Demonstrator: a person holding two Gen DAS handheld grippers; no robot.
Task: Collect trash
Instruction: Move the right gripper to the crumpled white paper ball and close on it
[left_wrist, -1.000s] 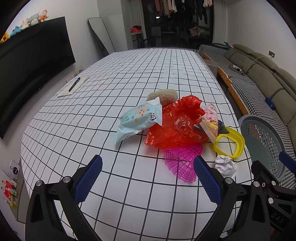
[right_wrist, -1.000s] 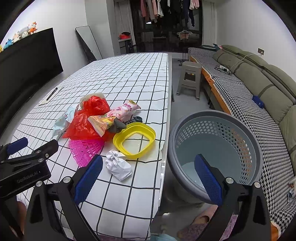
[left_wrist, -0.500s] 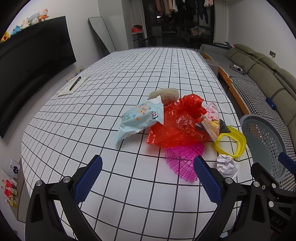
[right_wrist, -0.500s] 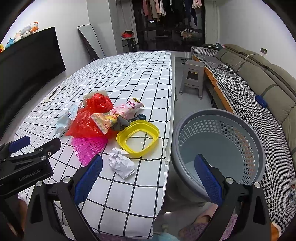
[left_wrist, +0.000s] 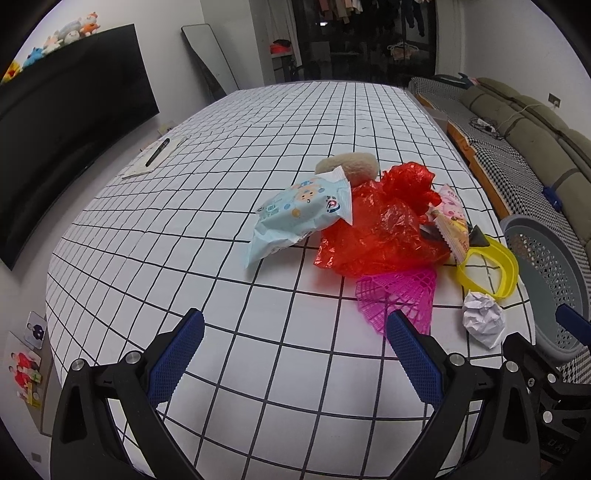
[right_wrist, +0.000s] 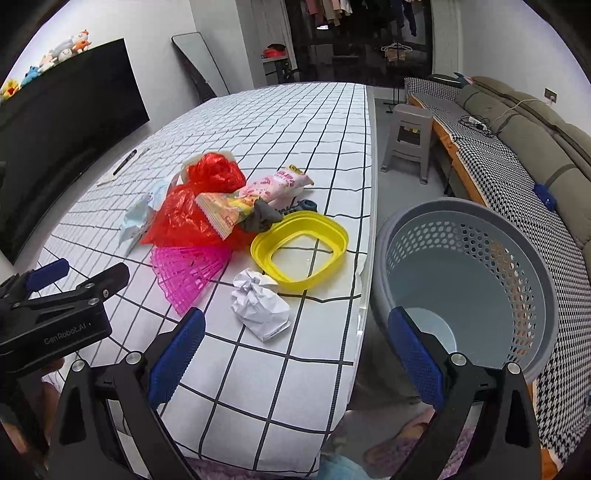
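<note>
A heap of trash lies near the table's right edge: a red plastic bag (left_wrist: 384, 221) (right_wrist: 192, 218), a pale blue wipes packet (left_wrist: 299, 214), a pink mesh piece (left_wrist: 399, 299) (right_wrist: 188, 273), a yellow ring (left_wrist: 491, 266) (right_wrist: 299, 251), a crumpled paper ball (left_wrist: 482, 319) (right_wrist: 258, 302) and pink snack wrappers (right_wrist: 273, 186). A grey perforated basket (right_wrist: 465, 280) (left_wrist: 546, 266) stands on the floor beside the table. My left gripper (left_wrist: 293, 347) hangs open above the cloth, short of the heap. My right gripper (right_wrist: 295, 347) is open over the table edge, with the paper ball just ahead.
The table (left_wrist: 258, 147) wears a white cloth with a black grid. A pen on paper (left_wrist: 155, 155) lies at the far left. A grey stool (right_wrist: 406, 136) and a sofa (right_wrist: 517, 147) stand to the right. A dark screen (left_wrist: 66, 122) fills the left wall.
Both grippers have drifted slightly forward and up; the heap looks a little farther along each view. Nothing was taken hold of or shifted.
</note>
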